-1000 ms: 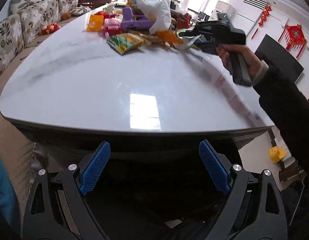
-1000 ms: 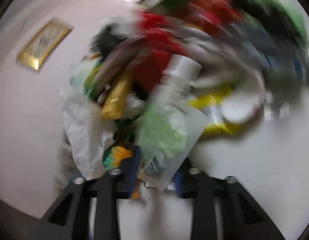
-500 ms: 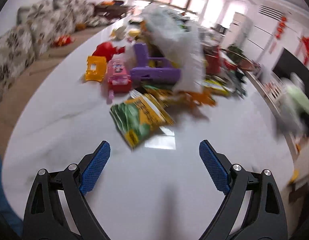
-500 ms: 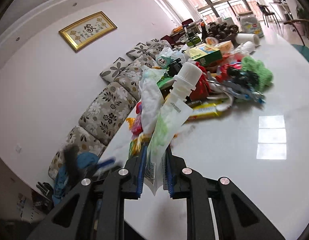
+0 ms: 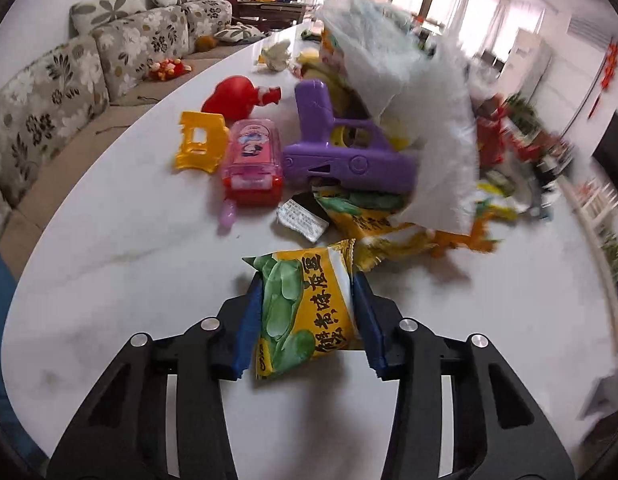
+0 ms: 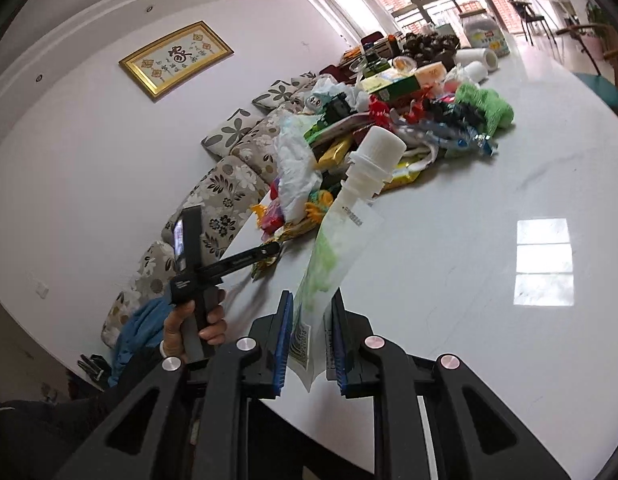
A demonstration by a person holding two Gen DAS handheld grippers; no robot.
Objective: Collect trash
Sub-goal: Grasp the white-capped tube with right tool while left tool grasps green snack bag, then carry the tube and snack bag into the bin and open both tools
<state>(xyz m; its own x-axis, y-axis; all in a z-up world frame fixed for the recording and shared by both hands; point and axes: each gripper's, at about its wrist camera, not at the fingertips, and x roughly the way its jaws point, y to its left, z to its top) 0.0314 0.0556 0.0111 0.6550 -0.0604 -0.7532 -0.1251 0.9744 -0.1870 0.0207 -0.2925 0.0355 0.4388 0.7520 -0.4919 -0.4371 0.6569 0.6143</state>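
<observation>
On the table (image 5: 109,248) a big heap (image 5: 373,152) of wrappers and toys waits, so most work is left. Left gripper (image 5: 307,320) is closed on a snack bag (image 5: 305,312), right gripper (image 6: 309,340) pinches a pouch (image 6: 333,248).

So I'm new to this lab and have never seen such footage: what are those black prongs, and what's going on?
No robot here: a person holds a two-finger gripper in each hand, each with a fisheye camera looking along its fingers. The left gripper is shut on a yellow-green snack packet. The right gripper is shut on a spouted pouch with a white cap. Both work over a white table piled with wrappers and toys, including a purple toy gun. The right view also shows the left hand.
</observation>
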